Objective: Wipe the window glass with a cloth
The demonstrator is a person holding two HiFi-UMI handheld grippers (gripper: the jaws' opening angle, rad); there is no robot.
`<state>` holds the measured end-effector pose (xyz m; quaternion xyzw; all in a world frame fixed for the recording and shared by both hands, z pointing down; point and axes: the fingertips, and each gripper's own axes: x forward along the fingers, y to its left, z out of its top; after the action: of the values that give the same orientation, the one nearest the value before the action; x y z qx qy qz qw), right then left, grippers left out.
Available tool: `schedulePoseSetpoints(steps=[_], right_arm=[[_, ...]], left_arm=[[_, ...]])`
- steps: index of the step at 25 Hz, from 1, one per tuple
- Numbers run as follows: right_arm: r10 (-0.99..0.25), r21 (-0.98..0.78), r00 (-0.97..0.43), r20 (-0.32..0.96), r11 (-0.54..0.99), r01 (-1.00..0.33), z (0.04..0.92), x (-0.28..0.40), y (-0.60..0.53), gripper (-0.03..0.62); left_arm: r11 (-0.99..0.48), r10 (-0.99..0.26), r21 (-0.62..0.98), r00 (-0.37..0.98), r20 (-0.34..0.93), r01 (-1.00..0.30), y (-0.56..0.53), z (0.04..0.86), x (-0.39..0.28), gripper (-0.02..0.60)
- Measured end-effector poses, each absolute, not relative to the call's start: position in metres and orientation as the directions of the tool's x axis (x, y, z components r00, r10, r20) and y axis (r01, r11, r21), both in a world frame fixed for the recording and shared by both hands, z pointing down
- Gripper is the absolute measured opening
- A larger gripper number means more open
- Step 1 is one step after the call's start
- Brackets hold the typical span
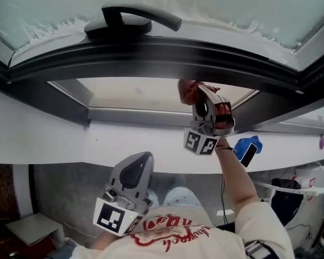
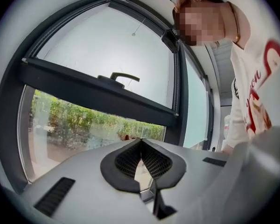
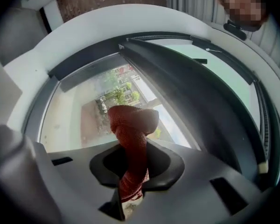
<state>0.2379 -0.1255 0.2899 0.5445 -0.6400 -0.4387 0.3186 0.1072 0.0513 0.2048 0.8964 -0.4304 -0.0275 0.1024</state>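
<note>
Cloth [image 3: 130, 129], red, sits pinched between the jaws of the right claw [image 3: 132, 169], which press on its twisted middle. The free end forms a wad beyond the fingertips. In the head view the right claw is raised on an outstretched arm. The wad lies at the top edge of the lower pane [image 1: 135, 93], just under the dark crossbar [image 1: 151, 55]. It is either against the glass or just short of it; neither view confirms contact. Shrubs and paving show through the lower pane.

Left claw [image 2: 141, 155] is held low, near the person's chest, well apart from the window. Its jaws are pressed together at the tips with nothing between them. It points toward the window.

Handle [image 1: 135, 18], dark, sits on the frame between the two panes, its lever lying along the frame. Above it, the upper pane [image 1: 232, 4] is pale and cloudy, with a ragged lower edge to the clouding
</note>
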Motion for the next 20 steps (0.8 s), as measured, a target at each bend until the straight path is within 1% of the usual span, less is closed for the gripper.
schedulePoseSetpoints(steps=[3,9,15,17,20], right_arm=[[-0.981,0.918,-0.159,-0.110,-0.039,-0.395,0.270,0.229,-0.133,0.078],[-0.980,0.927,-0.075,-0.182,-0.145,-0.347,0.251,0.218,-0.138,0.078],[-0.966,0.944,-0.079,-0.248,-0.222,-0.245,0.231,0.207,-0.140,0.078],[-0.961,0.944,-0.086,-0.264,-0.239,-0.228,0.228,0.206,-0.145,0.078],[-0.950,0.937,-0.125,-0.287,-0.252,-0.241,0.232,0.206,-0.147,0.072]], left_arm=[[-0.641,-0.753,0.199,0.658,0.025,-0.741,0.058,0.195,0.091,0.021],[-0.692,-0.699,0.204,0.713,0.049,-0.692,0.072,0.209,0.058,0.021],[-0.725,-0.662,0.197,0.747,0.065,-0.660,0.079,0.223,0.035,0.021],[-0.714,-0.674,0.190,0.735,0.072,-0.674,0.075,0.231,0.031,0.021],[-0.670,-0.716,0.200,0.693,0.076,-0.715,0.067,0.245,0.033,0.021]])
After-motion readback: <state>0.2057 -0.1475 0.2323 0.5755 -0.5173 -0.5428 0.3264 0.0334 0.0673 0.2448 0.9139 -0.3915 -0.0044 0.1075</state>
